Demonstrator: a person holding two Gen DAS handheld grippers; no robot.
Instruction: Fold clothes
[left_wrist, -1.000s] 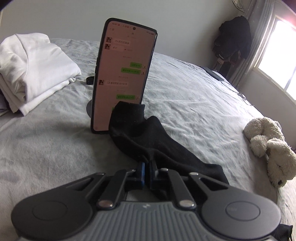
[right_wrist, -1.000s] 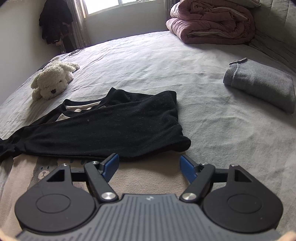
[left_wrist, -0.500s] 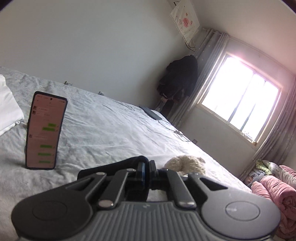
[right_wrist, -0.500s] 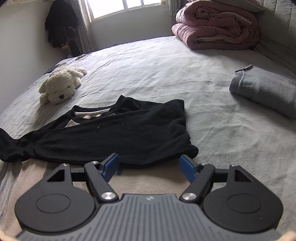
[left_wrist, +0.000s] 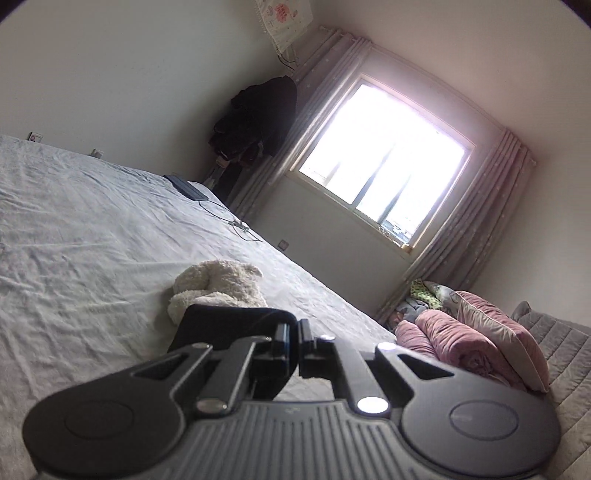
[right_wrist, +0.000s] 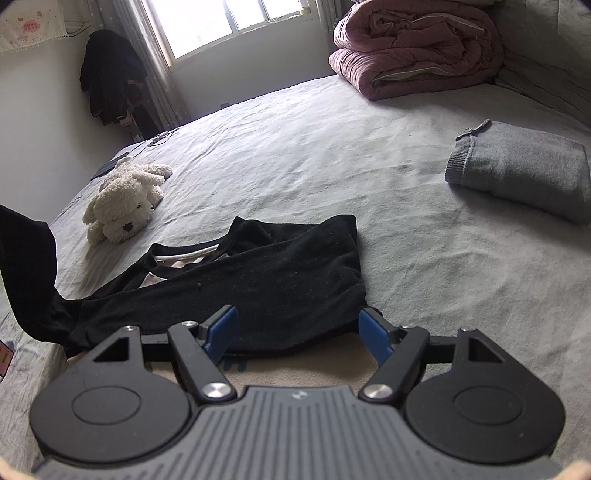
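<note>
A black-sleeved shirt with a beige front (right_wrist: 258, 273) lies on the grey bed, its right sleeve folded across the chest. My left gripper (left_wrist: 293, 334) is shut on the end of the other black sleeve (left_wrist: 229, 328) and holds it lifted above the bed. That lifted sleeve shows at the left edge of the right wrist view (right_wrist: 29, 273). My right gripper (right_wrist: 299, 330) is open and empty, low over the beige front (right_wrist: 314, 365) just before the folded sleeve.
A white plush dog (right_wrist: 122, 199) lies left of the shirt and also shows in the left wrist view (left_wrist: 218, 284). A folded grey garment (right_wrist: 517, 170) lies at right. A rolled pink duvet (right_wrist: 413, 44) sits at the far end. A dark device with cable (left_wrist: 188, 186) lies near the bed's edge.
My left gripper has lifted the black sleeve off the bed and swung right, away from the phone, towards the window. My right gripper has stayed open and shifted slightly.
</note>
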